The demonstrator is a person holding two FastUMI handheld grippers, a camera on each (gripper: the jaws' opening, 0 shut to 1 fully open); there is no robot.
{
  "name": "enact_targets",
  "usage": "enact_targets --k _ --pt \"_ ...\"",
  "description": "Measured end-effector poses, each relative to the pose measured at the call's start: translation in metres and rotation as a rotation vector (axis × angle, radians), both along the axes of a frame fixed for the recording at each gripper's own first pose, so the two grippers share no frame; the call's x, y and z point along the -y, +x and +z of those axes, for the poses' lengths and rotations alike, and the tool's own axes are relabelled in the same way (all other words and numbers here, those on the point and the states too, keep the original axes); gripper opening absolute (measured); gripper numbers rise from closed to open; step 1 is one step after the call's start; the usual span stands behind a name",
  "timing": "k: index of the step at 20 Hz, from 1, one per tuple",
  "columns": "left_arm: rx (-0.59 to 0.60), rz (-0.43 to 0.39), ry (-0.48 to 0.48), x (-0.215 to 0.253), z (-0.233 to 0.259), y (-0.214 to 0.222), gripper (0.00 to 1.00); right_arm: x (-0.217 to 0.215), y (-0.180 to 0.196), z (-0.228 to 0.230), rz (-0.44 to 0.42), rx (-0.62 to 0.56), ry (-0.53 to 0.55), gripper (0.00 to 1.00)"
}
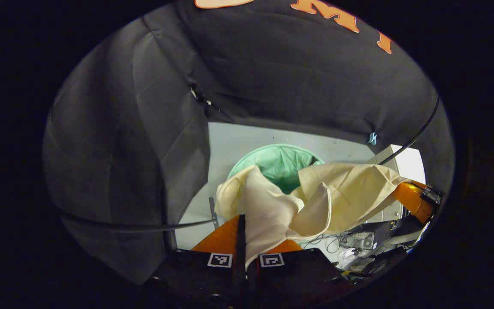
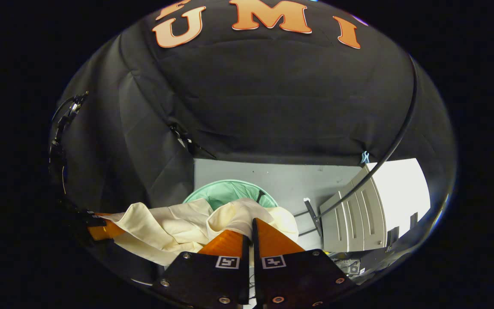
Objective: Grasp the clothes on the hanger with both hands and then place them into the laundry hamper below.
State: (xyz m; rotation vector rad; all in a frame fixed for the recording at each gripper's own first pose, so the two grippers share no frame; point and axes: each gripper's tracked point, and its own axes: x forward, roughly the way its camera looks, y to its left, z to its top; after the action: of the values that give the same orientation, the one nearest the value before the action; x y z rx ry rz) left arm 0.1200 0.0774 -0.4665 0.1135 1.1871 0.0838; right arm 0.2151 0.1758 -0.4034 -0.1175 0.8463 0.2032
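A cream garment (image 1: pixel 272 201) hangs stretched between the two grippers above the green laundry hamper (image 1: pixel 279 161), which stands on the grey floor (image 2: pixel 290 180) near the booth's back wall. The left gripper (image 1: pixel 245 231) pinches one end of the cloth between pressed fingers; the right gripper (image 2: pixel 252 234) clamps the other end, jaws nearly together.

At the bottom centre of the left gripper view, the left gripper (image 1: pixel 245 240) has two wedge-shaped fingers on black blocks, each block bearing a square black-and-white marker. The right gripper (image 2: pixel 251 240), bottom centre of the right gripper view, adds silver screws along its blocks.
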Motion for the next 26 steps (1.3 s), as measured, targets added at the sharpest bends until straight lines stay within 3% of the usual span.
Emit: enact_targets --k 4,14,15,17,18,19,23,26 --pt "-0.035 0.015 0.002 0.001 -0.001 -0.006 0.09 -0.004 0.004 -0.008 0.007 -0.021 -0.01 0.07" --pt "-0.103 0.035 -0.037 0.008 -0.015 -0.024 0.1 0.016 -0.011 0.022 -0.017 0.016 -0.012 0.09" --pt "-0.109 0.037 -0.04 0.009 -0.013 -0.026 0.1 0.02 -0.013 0.026 -0.021 0.016 -0.011 0.14" --pt "-0.11 0.032 -0.047 0.015 -0.009 -0.024 0.12 0.025 -0.017 0.033 -0.025 0.02 -0.008 0.21" --pt "-0.109 0.026 -0.046 0.018 -0.006 -0.024 0.19 0.027 -0.019 0.035 -0.03 0.025 -0.006 0.16" --pt "-0.109 0.021 -0.043 0.021 -0.002 -0.024 0.24 0.031 -0.02 0.038 -0.037 0.029 -0.006 0.25" --pt "-0.086 -0.002 -0.023 0.029 0.011 -0.02 0.21 0.037 -0.029 0.049 -0.049 0.037 0.011 0.43" --pt "-0.066 -0.023 -0.043 0.039 0.025 -0.027 0.8 0.038 -0.034 0.055 -0.041 0.053 0.024 0.55"
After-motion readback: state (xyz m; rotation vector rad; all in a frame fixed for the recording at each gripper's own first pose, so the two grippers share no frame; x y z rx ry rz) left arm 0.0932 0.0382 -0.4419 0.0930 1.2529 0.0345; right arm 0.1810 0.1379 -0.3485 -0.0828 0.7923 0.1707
